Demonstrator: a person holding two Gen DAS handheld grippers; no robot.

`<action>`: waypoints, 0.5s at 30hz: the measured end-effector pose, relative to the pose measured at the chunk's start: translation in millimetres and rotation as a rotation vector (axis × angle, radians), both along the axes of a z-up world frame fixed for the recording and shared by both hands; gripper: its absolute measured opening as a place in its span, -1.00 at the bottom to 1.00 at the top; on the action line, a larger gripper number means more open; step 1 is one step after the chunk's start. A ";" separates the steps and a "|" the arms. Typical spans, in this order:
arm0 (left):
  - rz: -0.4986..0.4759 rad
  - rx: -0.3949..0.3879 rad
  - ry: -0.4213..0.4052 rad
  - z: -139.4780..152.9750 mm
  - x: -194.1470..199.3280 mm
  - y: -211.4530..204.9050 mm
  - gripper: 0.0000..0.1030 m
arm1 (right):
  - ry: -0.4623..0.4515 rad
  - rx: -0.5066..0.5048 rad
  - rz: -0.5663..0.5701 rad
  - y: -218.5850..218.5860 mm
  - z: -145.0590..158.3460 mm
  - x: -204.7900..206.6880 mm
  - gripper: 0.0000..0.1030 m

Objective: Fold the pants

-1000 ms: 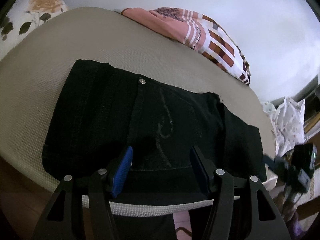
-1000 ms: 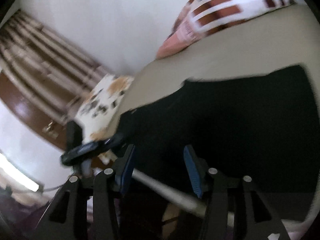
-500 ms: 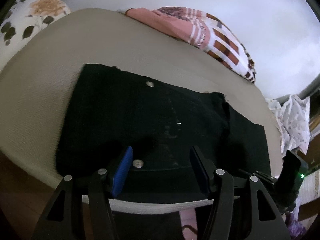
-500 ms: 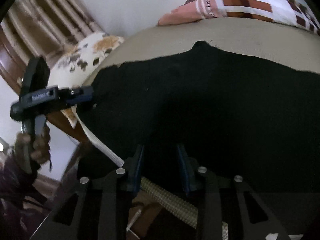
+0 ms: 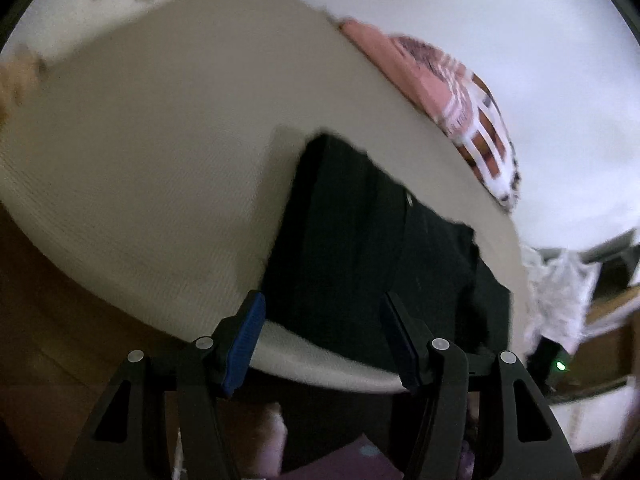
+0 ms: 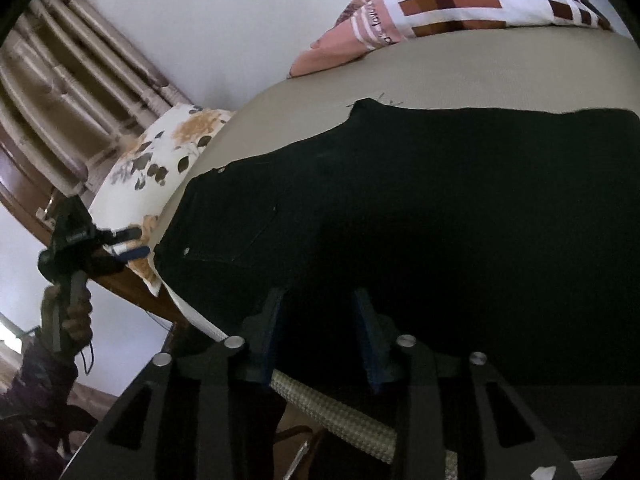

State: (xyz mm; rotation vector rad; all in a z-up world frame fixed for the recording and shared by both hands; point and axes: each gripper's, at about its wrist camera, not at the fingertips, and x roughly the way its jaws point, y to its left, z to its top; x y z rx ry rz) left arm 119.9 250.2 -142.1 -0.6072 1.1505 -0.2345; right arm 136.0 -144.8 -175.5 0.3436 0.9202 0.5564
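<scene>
Black pants (image 5: 372, 256) lie flat on a beige mattress (image 5: 160, 168); in the right wrist view the pants (image 6: 420, 208) fill the middle, waistband to the left. My left gripper (image 5: 320, 340) is open and empty at the mattress's near edge, by the left end of the pants. It also shows in the right wrist view (image 6: 116, 246), held off the bed's left side. My right gripper (image 6: 320, 336) is open part way, its fingers over the near edge of the pants, with no cloth visibly pinched. Part of the right gripper's body, with a green light, shows at the right in the left wrist view (image 5: 554, 364).
A pink, white and brown checked blanket (image 6: 452, 4) lies at the far side of the mattress. A floral pillow (image 6: 160, 160) sits at the left end. A wooden headboard (image 6: 72, 92) stands behind it. White patterned cloth (image 5: 560, 296) hangs at the right.
My left gripper has drawn back and swung left, off the pants to the mattress edge. My right gripper has moved closer over the pants' near edge and its jaws stand wider than half a second ago.
</scene>
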 end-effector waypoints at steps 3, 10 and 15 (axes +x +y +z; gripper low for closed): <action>0.002 -0.088 0.062 -21.4 -0.2 5.2 0.13 | -0.002 -0.004 0.003 3.3 -0.2 -1.0 -0.23; 0.006 -0.171 0.100 -38.0 5.7 6.0 0.14 | -0.003 -0.006 0.008 5.8 -0.5 -1.5 -0.08; -0.004 -0.161 0.111 -37.7 14.1 6.2 0.14 | -0.003 -0.003 0.007 5.7 -0.6 -1.3 -0.06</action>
